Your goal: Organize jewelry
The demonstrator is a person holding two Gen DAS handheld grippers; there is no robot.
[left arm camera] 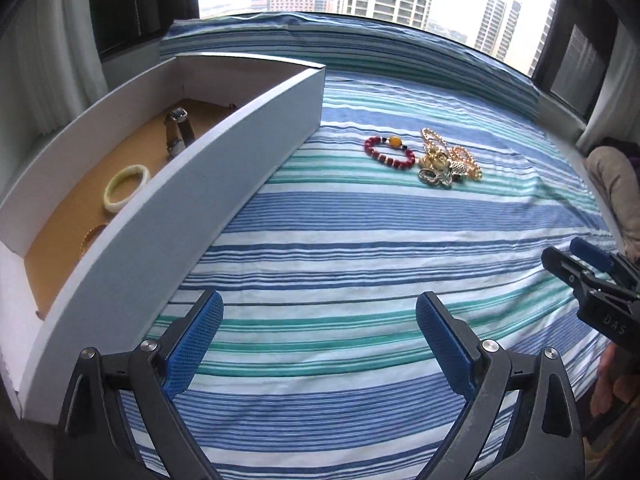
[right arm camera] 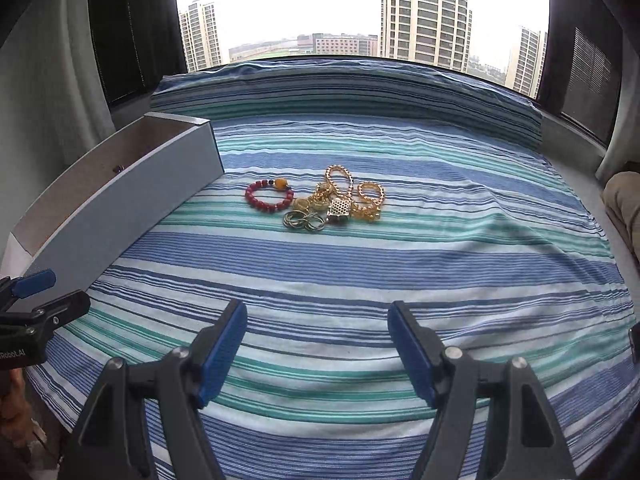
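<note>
A long white box (left arm camera: 208, 168) with a brown floor stands at the left; it also shows in the right wrist view (right arm camera: 120, 204). Inside lie a watch (left arm camera: 178, 128), a pale green bangle (left arm camera: 126, 188) and a gold bangle (left arm camera: 93, 236), partly hidden by the wall. On the striped cloth lie a red bead bracelet (left arm camera: 389, 152) (right arm camera: 269, 195) and a heap of gold chains and rings (left arm camera: 448, 160) (right arm camera: 340, 200). My left gripper (left arm camera: 320, 320) is open and empty, near the box. My right gripper (right arm camera: 318, 328) is open and empty, well short of the heap.
The blue, green and white striped cloth (right arm camera: 360, 272) covers the whole surface, with a raised striped bolster (right arm camera: 344, 84) at the back under the window. A beige cushion (right arm camera: 624, 200) lies at the right edge. The right gripper also shows in the left wrist view (left arm camera: 560, 256).
</note>
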